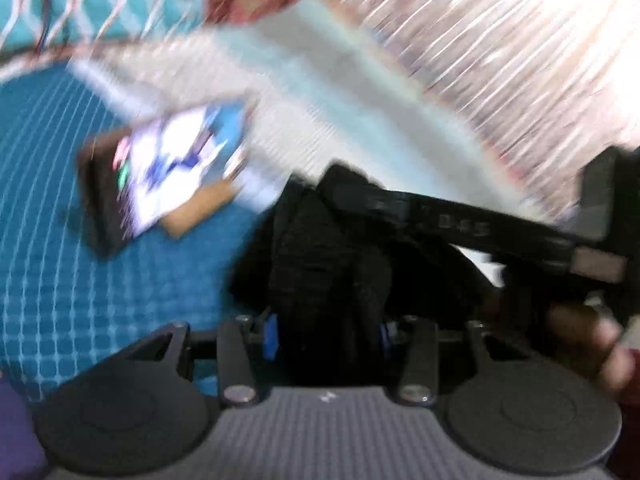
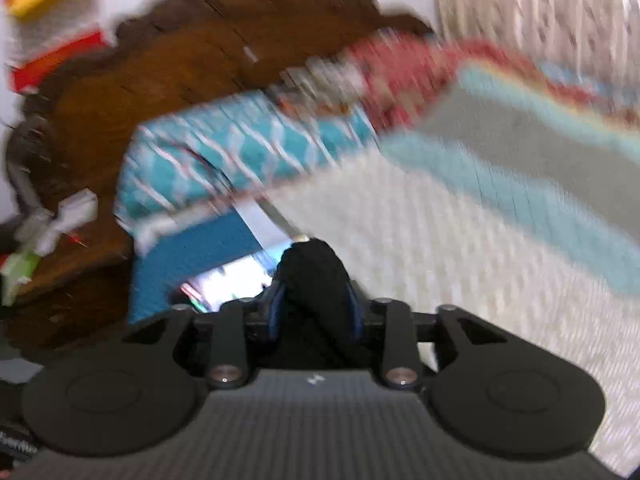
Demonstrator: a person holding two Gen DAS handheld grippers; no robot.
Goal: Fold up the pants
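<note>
Both views are motion-blurred. The black pants (image 1: 320,248) are bunched between the blue pads of my left gripper (image 1: 326,332), which is shut on them and holds them above the teal bedspread (image 1: 60,280). My right gripper (image 2: 316,312) is also shut on a fold of the black pants (image 2: 312,276), lifted over the bed. The right gripper's black body (image 1: 520,236) and the hand holding it (image 1: 592,340) show at the right of the left wrist view.
A lit phone or tablet (image 1: 176,168) lies on the teal bedspread. A white and light blue blanket (image 2: 460,240) covers the bed's right side. Teal patterned pillows (image 2: 224,152) and a red pillow (image 2: 400,68) lean on the wooden headboard (image 2: 180,60). A curtain (image 1: 520,40) hangs behind.
</note>
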